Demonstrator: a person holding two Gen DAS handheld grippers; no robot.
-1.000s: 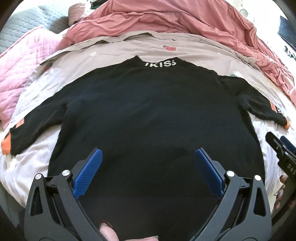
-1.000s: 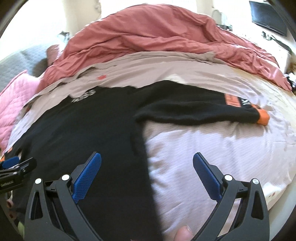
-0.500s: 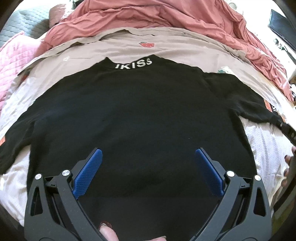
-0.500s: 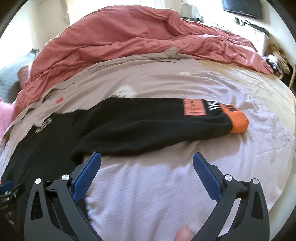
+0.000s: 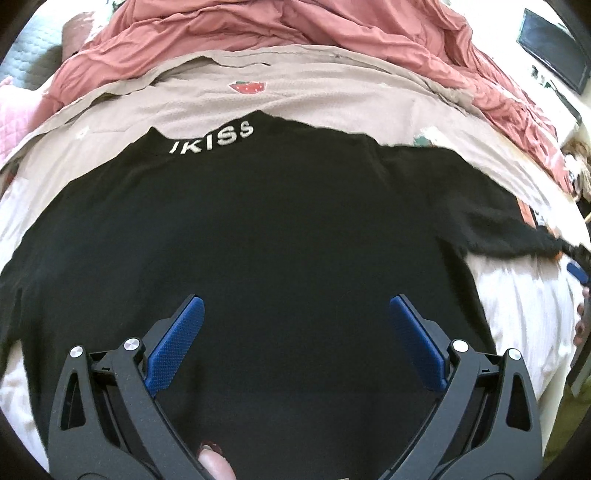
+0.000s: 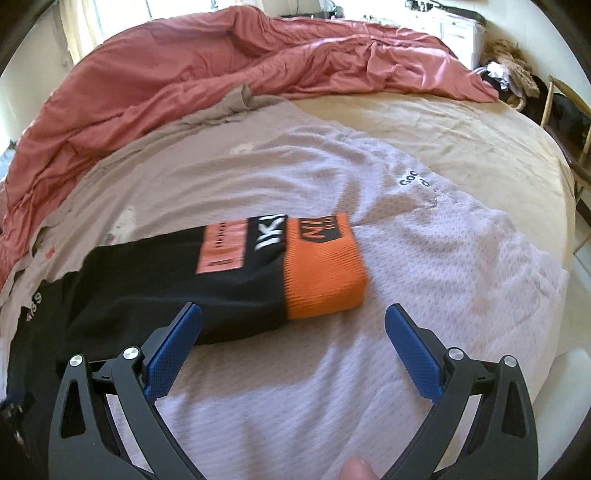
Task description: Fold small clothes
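- A bed fills both views, its pale beige sheet (image 6: 461,147) bare on the right wrist view's far side, with a dark flat screen (image 5: 554,44) on the wall at the upper right of the left wrist view.
- A rumpled dusty-red duvet (image 5: 295,26) is heaped along the far edge of the bed.
- A taupe waffle-knit blanket with a small red strawberry print (image 5: 332,99) lies spread in front of the duvet, and a pale lilac textured cloth (image 6: 424,277) covers the near part of the bed.
- A black long-sleeved knit sweater (image 5: 258,240) lies flat on these covers, its neck away from the camera, with white letters "IKISS" on the collar (image 5: 212,136).
- The left gripper (image 5: 295,317) hovers over the lower body of the sweater, its blue-padded fingers spread wide with nothing between them.
- The sweater's sleeve (image 6: 177,280) stretches out sideways across the lilac cloth and ends in a ribbed orange cuff (image 6: 321,273); beside the cuff sits an orange-pink patch (image 6: 221,245) and blurred white lettering.
- The right gripper (image 6: 293,321) hangs close above the cuff end of the sleeve, fingers parted wide and holding nothing; the left finger sits over the black sleeve, the right over the cloth.
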